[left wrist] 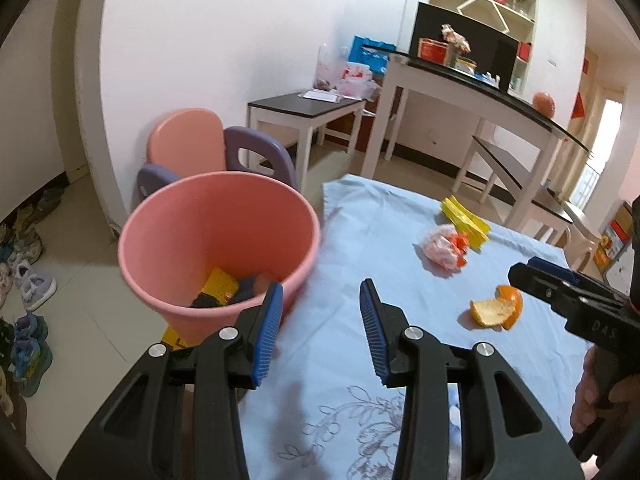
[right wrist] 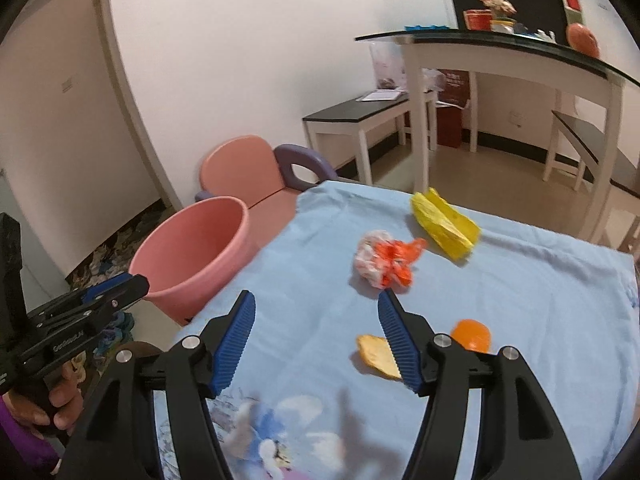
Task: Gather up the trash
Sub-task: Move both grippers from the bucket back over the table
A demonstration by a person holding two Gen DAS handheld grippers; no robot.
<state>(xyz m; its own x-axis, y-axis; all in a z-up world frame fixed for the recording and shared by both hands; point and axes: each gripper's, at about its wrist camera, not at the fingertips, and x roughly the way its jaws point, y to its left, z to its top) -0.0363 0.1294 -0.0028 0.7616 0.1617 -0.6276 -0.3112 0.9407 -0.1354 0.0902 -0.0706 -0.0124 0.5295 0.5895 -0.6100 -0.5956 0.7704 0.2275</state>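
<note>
A pink bin point(left wrist: 216, 240) stands at the table's left edge, with yellow and dark trash inside; it also shows in the right wrist view point(right wrist: 192, 256). On the light blue cloth point(left wrist: 372, 240) lie an orange peel point(left wrist: 496, 308), a crumpled white-and-orange wrapper point(left wrist: 444, 246) and a yellow wrapper point(left wrist: 466, 220). The peel point(right wrist: 380, 356), crumpled wrapper point(right wrist: 386, 262) and yellow wrapper point(right wrist: 446, 224) show in the right wrist view too. My left gripper point(left wrist: 320, 292) is open and empty beside the bin's rim. My right gripper point(right wrist: 316, 300) is open and empty, just above and left of the peel.
A pink and purple child chair point(left wrist: 200, 148) stands behind the bin. White tables with dark tops point(left wrist: 472, 88) and a bench point(left wrist: 304, 108) stand beyond the table. Several shoes point(left wrist: 28, 280) lie on the floor at left.
</note>
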